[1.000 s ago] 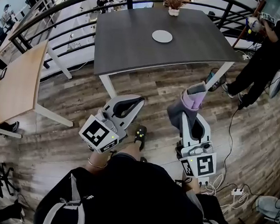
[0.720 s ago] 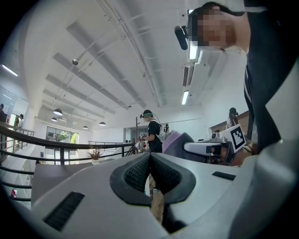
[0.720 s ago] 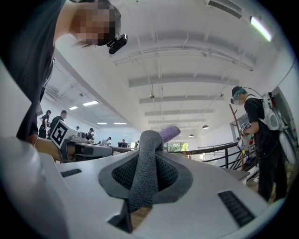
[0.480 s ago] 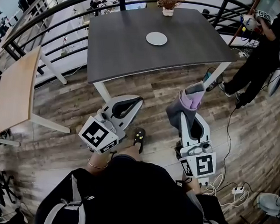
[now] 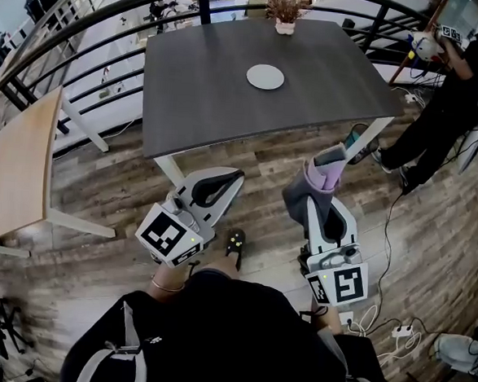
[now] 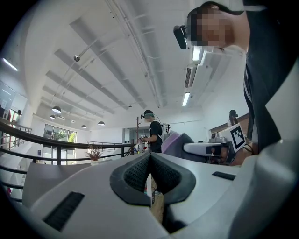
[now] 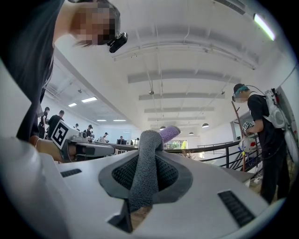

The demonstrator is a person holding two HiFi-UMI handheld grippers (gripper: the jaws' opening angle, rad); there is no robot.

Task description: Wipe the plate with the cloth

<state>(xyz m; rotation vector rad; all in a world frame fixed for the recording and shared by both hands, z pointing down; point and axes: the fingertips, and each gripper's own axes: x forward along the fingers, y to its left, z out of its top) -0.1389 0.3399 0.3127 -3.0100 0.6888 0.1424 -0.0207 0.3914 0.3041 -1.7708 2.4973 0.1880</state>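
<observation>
**Head view:** A person stands on the wood floor short of a dark table (image 5: 204,102) with a gripper in each hand. The plate (image 5: 265,76) lies bare toward the table's far side, just before a potted plant (image 5: 286,6) at the far edge, and well apart from both grippers. The left gripper (image 5: 237,177) is over the floor with its jaws together. The right gripper (image 5: 326,202) is also over the floor, and the grey and purple cloth (image 5: 314,187) bunches up out of its tips. A bystander (image 5: 450,87) stands by the table's right corner.

**Left gripper view:** The two ribbed pads meet along a closed seam with nothing caught between them. The table's edge and the railing lie beyond.

**Right gripper view:** The jaws are clamped on the cloth. A thick grey roll of it rises between the pads, tipped with purple.

**Step in hand:** The wiping appears not to have begun, and this looks like the approach, with the cloth already secured. The next move likely calls for reaching the right gripper across the table until the cloth's free end is over the plate. It would then be pressed down lightly and swept around the face. The plate is unheld and may slide, so the left gripper may have to open and steady its rim.
</observation>
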